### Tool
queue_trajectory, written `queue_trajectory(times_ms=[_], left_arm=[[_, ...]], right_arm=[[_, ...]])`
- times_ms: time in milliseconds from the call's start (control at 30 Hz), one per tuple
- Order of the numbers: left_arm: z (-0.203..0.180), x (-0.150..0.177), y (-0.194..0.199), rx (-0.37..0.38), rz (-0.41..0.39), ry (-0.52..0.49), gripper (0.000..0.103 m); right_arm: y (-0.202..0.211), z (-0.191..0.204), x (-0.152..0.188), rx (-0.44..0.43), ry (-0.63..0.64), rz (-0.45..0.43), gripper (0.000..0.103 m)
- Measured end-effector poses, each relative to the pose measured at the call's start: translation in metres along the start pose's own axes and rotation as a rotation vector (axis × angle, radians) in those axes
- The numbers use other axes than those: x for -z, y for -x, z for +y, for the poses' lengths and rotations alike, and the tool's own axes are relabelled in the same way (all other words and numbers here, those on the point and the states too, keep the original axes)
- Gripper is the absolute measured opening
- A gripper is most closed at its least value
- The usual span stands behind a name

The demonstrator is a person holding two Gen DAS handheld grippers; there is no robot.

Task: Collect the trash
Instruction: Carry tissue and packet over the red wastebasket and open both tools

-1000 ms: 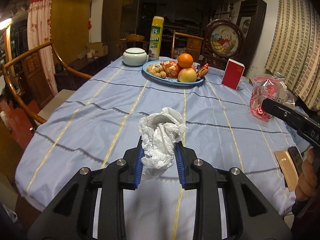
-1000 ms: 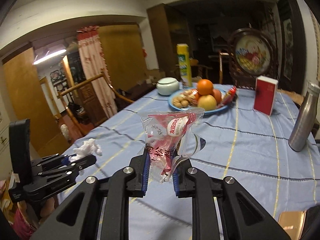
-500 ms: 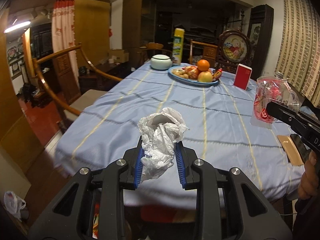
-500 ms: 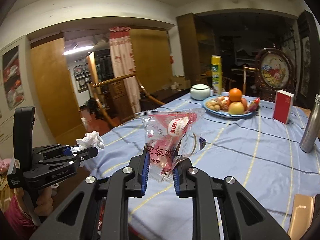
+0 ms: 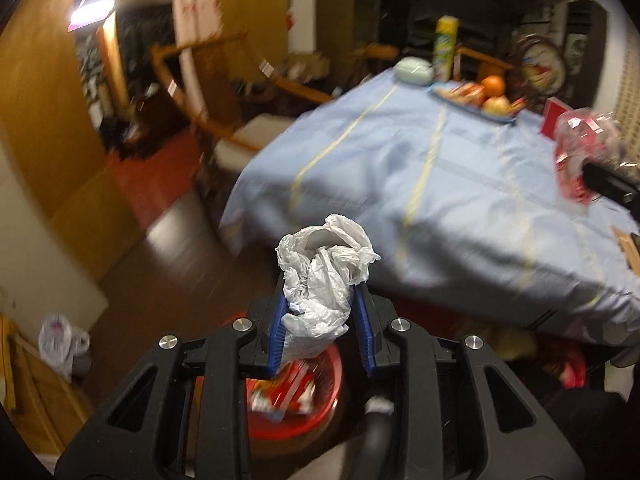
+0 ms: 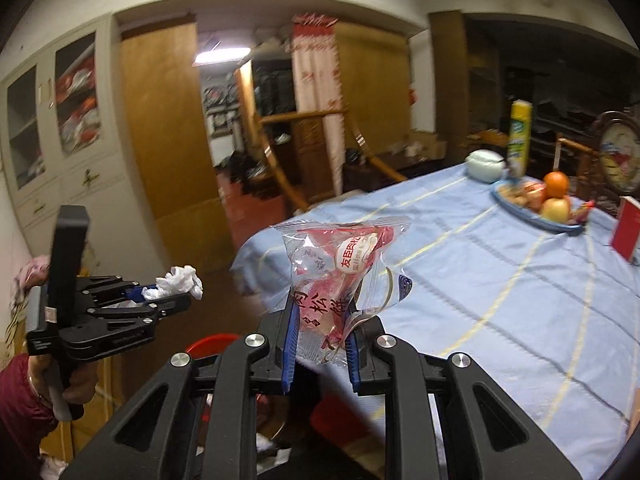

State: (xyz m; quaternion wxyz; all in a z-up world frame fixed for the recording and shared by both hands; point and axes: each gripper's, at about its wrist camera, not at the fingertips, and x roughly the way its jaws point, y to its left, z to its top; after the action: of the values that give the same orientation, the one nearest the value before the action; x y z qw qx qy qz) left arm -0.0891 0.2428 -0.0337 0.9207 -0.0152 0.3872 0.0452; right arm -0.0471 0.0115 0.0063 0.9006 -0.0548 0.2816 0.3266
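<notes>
White crumpled plastic point(image 5: 324, 276) sits clamped in the left claw point(image 5: 322, 334), which has swung off the counter point(image 5: 460, 184) to hang over the red bin point(image 5: 296, 396); the right claw point(image 6: 320, 350) grips its snack wrapper point(image 6: 340, 276) nearby. Dropping comes next.

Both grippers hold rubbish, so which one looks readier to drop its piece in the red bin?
Left, probably. The left hand-held gripper holds the tissue right over the red bin; the right hand-held gripper holds its wrapper nearer the table.
</notes>
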Motion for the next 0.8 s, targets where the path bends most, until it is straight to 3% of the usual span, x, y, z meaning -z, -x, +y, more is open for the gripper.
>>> queue_trajectory(times_ms=[167,267,300,367,400,433,567,633,800], left_arm=[[0.044,0.041,-0.047,-0.035,0.140,0.073,0.032],[0.062,0.060,-0.071,-0.007,0.203,0.124,0.032],[0.068,0.067,-0.081,0.005,0.229,0.140,0.038],[0.074,0.077,-0.092,0.000,0.257,0.155,0.064],[0.079,0.083,-0.097,-0.018,0.260,0.168,0.081],[0.083,0.086,-0.097,-0.028,0.253,0.177,0.087],[0.101,0.094,-0.095,-0.065,0.237,0.197,0.090],[0.116,0.094,-0.088,-0.107,0.211,0.209,0.095],[0.145,0.097,-0.072,-0.223,0.174,0.236,0.096]], right_arm=[[-0.041,0.029,0.004,-0.054,0.032,0.101,0.021],[-0.068,0.045,0.008,-0.087,0.053,0.163,0.021],[-0.077,0.050,0.010,-0.097,0.057,0.181,0.021],[-0.101,0.064,0.014,-0.131,0.066,0.241,0.021],[-0.109,0.069,0.017,-0.141,0.068,0.260,0.021],[-0.122,0.076,0.021,-0.161,0.070,0.292,0.021],[-0.153,0.094,0.030,-0.202,0.072,0.370,0.021],[-0.167,0.102,0.032,-0.220,0.072,0.403,0.021],[-0.194,0.126,0.033,-0.259,0.100,0.454,0.025]])
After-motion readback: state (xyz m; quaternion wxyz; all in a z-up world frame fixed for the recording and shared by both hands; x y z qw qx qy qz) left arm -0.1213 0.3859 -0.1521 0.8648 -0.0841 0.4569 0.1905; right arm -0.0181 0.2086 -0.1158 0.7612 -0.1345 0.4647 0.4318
